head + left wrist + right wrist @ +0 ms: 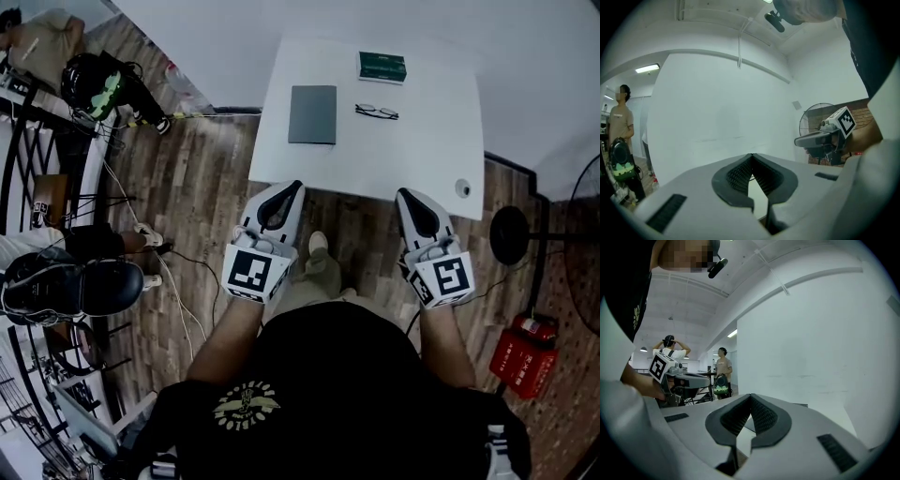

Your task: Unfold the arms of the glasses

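Clenched and empty, the left gripper [295, 186] and right gripper [404, 193] hover side by side at the counter's [422, 155] near edge, likely to share work on the glasses [377, 112] lying far across, near a green box [382, 67].

Dark-framed glasses [377, 112] lie folded on the white table [412, 159].

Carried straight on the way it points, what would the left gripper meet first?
Probably the flat grey rectangular pad on the white table; the shut left gripper aims roughly at its near edge, though height is unclear.
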A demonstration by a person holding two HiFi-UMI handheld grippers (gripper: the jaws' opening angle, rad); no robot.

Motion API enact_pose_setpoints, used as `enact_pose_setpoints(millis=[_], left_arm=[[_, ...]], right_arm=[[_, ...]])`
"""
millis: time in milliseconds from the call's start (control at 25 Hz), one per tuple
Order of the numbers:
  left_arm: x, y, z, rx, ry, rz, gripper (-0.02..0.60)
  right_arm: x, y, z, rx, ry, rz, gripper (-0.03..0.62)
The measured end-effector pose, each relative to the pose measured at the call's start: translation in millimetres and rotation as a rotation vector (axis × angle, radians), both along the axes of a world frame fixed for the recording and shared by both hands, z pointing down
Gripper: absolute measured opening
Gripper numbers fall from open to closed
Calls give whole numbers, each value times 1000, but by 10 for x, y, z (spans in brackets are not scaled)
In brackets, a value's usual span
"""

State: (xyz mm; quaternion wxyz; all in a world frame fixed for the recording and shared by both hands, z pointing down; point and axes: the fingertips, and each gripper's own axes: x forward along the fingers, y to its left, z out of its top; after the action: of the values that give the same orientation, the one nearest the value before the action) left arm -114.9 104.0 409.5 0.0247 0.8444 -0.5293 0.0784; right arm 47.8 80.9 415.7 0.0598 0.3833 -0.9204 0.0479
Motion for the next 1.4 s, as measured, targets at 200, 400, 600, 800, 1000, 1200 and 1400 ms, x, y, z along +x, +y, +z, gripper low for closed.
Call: enact_pose_setpoints(millis=[200,400,600,800,1000,1200,1400], left_arm=[[-1,-280,38,-5,-4,53,6],[-73,-630,80,-27,5,64,7],[-130,-943,217,-60,6,73,6],[-84,-1185,263,-72,4,108,6],[-72,-1400,162,-48,11,129,7],[-109,-1567,38,-10,17,152,6],[-135,-1723,-7,-3,56,198,6]], right_arm=[[-140,-254,67,-22,6,-6,0],[-241,-593,87,-30,10,-4,0],[-344,-868,159,-41,14,-3,0],[-302,-1118,208,-58,23,29,0],[-273,-1293,113,-47,32,58,0],[-305,-1401,-26,-23,46,77,0],[-317,-1515,-119,0,62,125,0]])
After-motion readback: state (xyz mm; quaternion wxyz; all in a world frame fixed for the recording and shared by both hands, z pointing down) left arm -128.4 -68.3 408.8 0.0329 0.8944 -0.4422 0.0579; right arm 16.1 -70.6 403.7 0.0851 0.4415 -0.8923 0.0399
